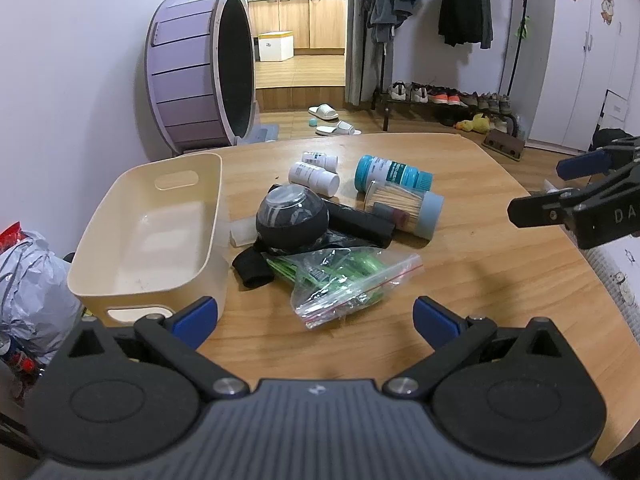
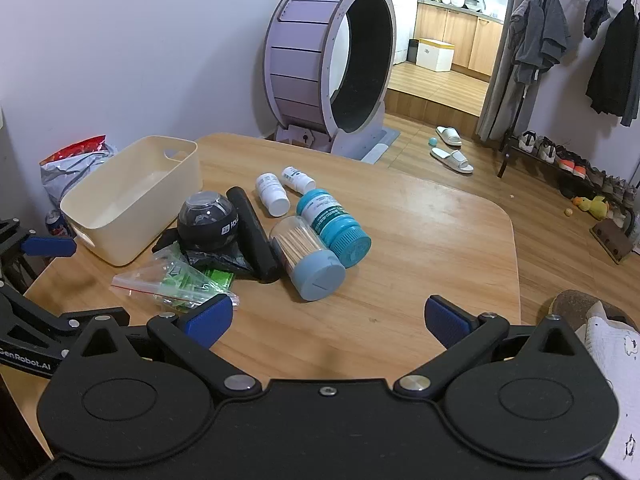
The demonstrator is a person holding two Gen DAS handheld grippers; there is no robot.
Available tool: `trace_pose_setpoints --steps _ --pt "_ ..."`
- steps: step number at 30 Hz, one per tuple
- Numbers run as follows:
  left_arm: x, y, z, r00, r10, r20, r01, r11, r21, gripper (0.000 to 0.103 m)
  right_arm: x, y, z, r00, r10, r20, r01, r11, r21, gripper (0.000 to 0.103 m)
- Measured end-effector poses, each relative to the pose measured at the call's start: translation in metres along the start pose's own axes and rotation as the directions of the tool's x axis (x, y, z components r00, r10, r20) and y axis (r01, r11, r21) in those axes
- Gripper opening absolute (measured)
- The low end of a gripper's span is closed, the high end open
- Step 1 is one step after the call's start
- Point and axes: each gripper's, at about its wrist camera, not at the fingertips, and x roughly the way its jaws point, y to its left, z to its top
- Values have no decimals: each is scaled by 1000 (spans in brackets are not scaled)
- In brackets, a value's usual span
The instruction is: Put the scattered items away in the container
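A cream plastic bin (image 1: 120,240) (image 2: 100,204) stands empty at the table's left. Beside it lies a pile: a black ball gadget with a clear dome (image 1: 289,216) (image 2: 208,220), a black tube (image 1: 360,222) (image 2: 252,232), a zip bag of green items (image 1: 344,280) (image 2: 176,280), a toothpick jar (image 1: 404,210) (image 2: 308,260), a teal-capped bottle (image 1: 392,174) (image 2: 336,224) and two white bottles (image 1: 314,176) (image 2: 272,192). My left gripper (image 1: 314,320) is open and empty, just short of the zip bag. My right gripper (image 2: 328,316) is open and empty, near the toothpick jar; it also shows in the left wrist view (image 1: 560,188).
The wooden table (image 2: 420,240) has rounded corners. A grey bag with red packaging (image 1: 28,280) (image 2: 76,160) sits left of the bin. Beyond the table are a purple cat wheel (image 2: 332,68), slippers, a shoe rack and hanging clothes.
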Motion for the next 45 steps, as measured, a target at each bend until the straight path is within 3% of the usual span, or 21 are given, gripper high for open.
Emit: trace_pose_setpoints --steps 45 --pt "1 3 0 1000 -8 -5 8 1000 9 103 1 2 0 1000 7 -3 -7 1000 -5 103"
